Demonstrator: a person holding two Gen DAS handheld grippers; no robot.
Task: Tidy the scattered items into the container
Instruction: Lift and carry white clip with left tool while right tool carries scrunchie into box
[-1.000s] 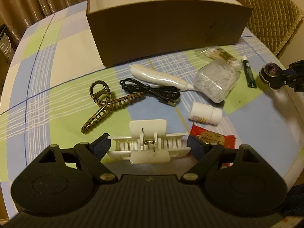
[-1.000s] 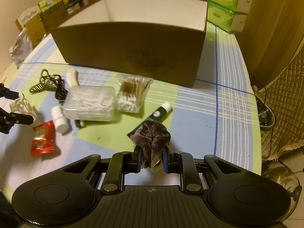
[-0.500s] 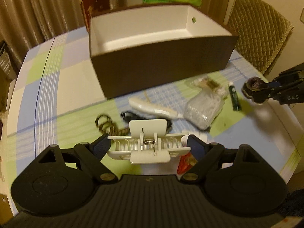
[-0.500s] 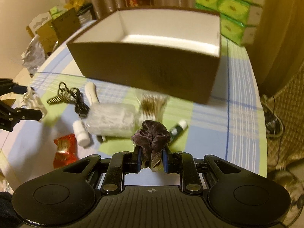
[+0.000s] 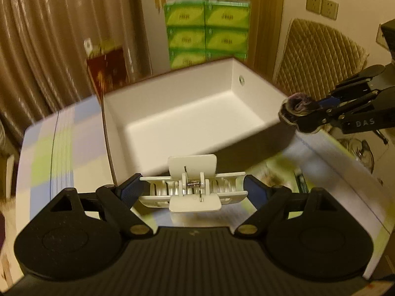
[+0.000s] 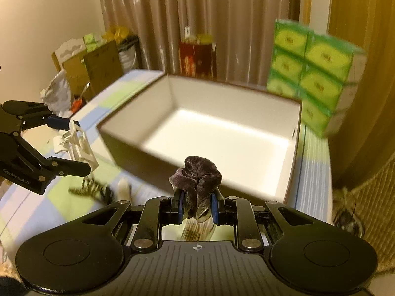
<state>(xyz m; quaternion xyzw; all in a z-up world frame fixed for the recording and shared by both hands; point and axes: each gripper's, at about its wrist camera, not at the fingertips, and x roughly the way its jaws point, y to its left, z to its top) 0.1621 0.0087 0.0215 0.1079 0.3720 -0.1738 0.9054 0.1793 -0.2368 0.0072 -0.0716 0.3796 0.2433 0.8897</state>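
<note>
**Two loads in the air, one box to hit**

Your left gripper (image 5: 193, 188) has its jaws spread wide, clamped end to end on the white hair claw (image 5: 193, 185) — the blue pads bear only on its two tips, so a twist of the wrist could pivot it loose. Your right gripper (image 6: 196, 203) is nearly closed, pinching the dark velvet scrunchie (image 6: 197, 176); most of the fabric bulges above the pads, and soft cloth may cling to a pad when you let go.

The box (image 5: 123, 113) lies at twelve o'clock from both tools, open and, as far as can be seen, bare inside. Its near wall is still ahead of both loads — release early and either piece lands on the checked tablecloth (image 5: 49, 157) or bounces off the rim.

In the left view your right tool comes in from three o'clock. Both heading for one opening, they could knock together.

Leopard-print claw (image 6: 90, 187) at nine o'clock in the right view still waits.
</note>
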